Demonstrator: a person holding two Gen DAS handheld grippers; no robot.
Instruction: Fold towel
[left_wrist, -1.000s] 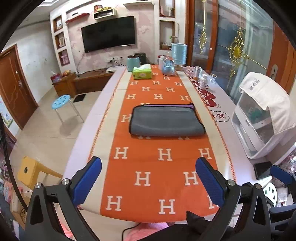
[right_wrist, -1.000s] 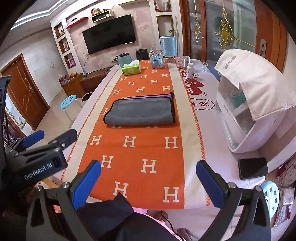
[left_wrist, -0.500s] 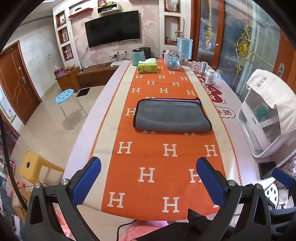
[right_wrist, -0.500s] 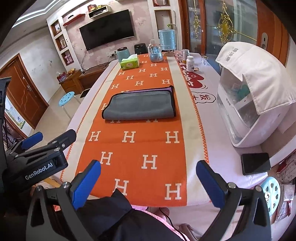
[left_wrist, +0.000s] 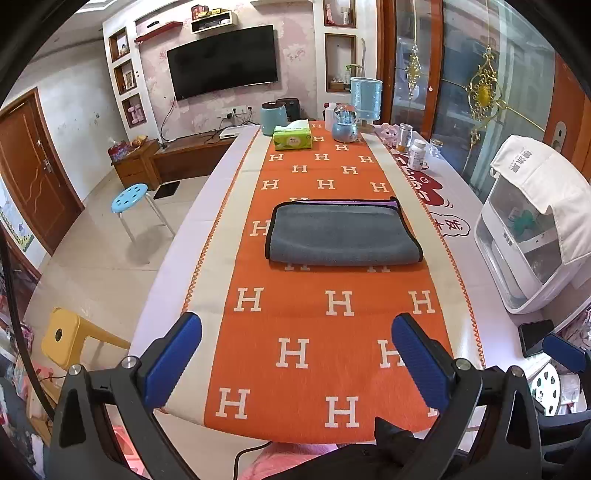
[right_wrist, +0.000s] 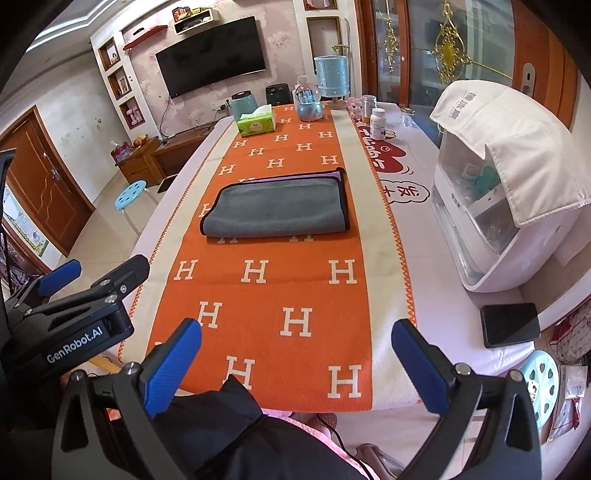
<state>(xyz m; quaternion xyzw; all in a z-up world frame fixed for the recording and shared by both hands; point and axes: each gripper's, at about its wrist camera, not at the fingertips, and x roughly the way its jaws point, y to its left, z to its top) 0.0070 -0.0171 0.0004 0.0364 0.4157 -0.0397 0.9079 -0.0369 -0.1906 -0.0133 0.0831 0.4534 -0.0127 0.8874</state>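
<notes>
A grey towel (left_wrist: 341, 234) with black trim and a purple layer showing at its far edge lies folded flat on the orange H-patterned runner (left_wrist: 332, 325) in the middle of the table; it also shows in the right wrist view (right_wrist: 275, 210). My left gripper (left_wrist: 297, 360) is open and empty, held above the table's near edge, well short of the towel. My right gripper (right_wrist: 297, 363) is open and empty, also back at the near edge. The left gripper also shows at the left of the right wrist view (right_wrist: 96, 280).
A white appliance (right_wrist: 506, 184) with a cloth cover stands at the right, with a black phone (right_wrist: 511, 325) in front of it. A green tissue box (left_wrist: 291, 137), a kettle, a teapot and bottles stand at the far end. Stools stand on the floor at the left.
Both grippers have risen and tilted so the table shows from higher up and the towel sits lower in the frame. The towel has not moved. Both grippers stayed open.
</notes>
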